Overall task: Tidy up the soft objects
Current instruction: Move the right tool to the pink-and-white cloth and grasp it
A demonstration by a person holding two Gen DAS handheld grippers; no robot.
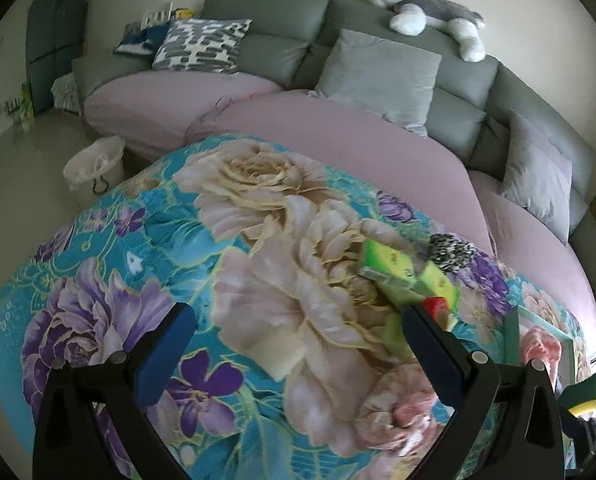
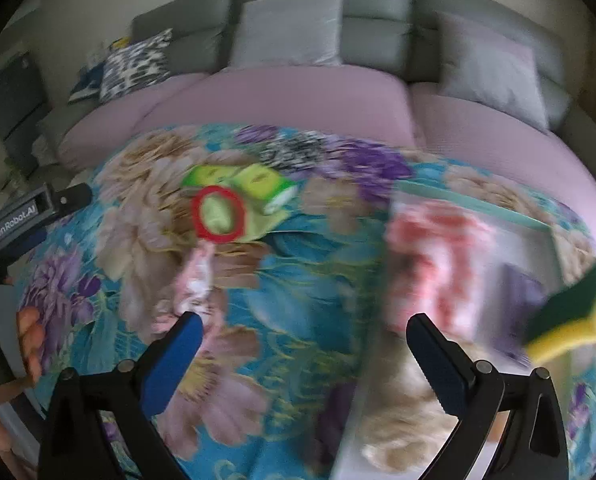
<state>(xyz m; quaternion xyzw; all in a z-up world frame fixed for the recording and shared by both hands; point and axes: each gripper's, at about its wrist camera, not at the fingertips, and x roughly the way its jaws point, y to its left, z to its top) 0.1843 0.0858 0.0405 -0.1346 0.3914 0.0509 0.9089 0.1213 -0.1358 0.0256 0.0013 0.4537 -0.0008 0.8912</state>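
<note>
The left claw point(image 1: 298, 350) is spread wide with nothing between its blue-padded fingers point(image 1: 166, 356), hanging above a floral cloth point(image 1: 138, 248) that covers the counter. Just ahead of it, between the fingers in the left wrist view, lies a pale white sponge block point(image 1: 276, 354) flat on the cloth. Past the right finger sits a cluster of green and yellow sponges point(image 1: 397, 268), with a small red item point(image 1: 435, 305) among them and a black-and-white speckled scrubber point(image 1: 449, 252) touching their far side.

The right claw point(image 2: 303, 354) is likewise spread and empty (its view is badly smeared by motion). Ahead and to its left a pink cloth strip point(image 2: 196, 280) lies on the floral cloth, and beyond that a red ring point(image 2: 218, 218) rests against the green sponges point(image 2: 238, 182). At the right edge a yellow sponge with a dark green scouring face point(image 2: 569, 316) appears tilted; whether it rests on anything I cannot tell. A clear, teal-rimmed container point(image 2: 469, 204) stands near it.

Behind the counter runs a grey sofa point(image 1: 282, 12) with pink seat covers, grey cushions point(image 1: 377, 76), a patterned cushion point(image 1: 202, 44) and a plush husky point(image 1: 425, 12) on its back. A white bin point(image 1: 94, 162) stands on the floor.
</note>
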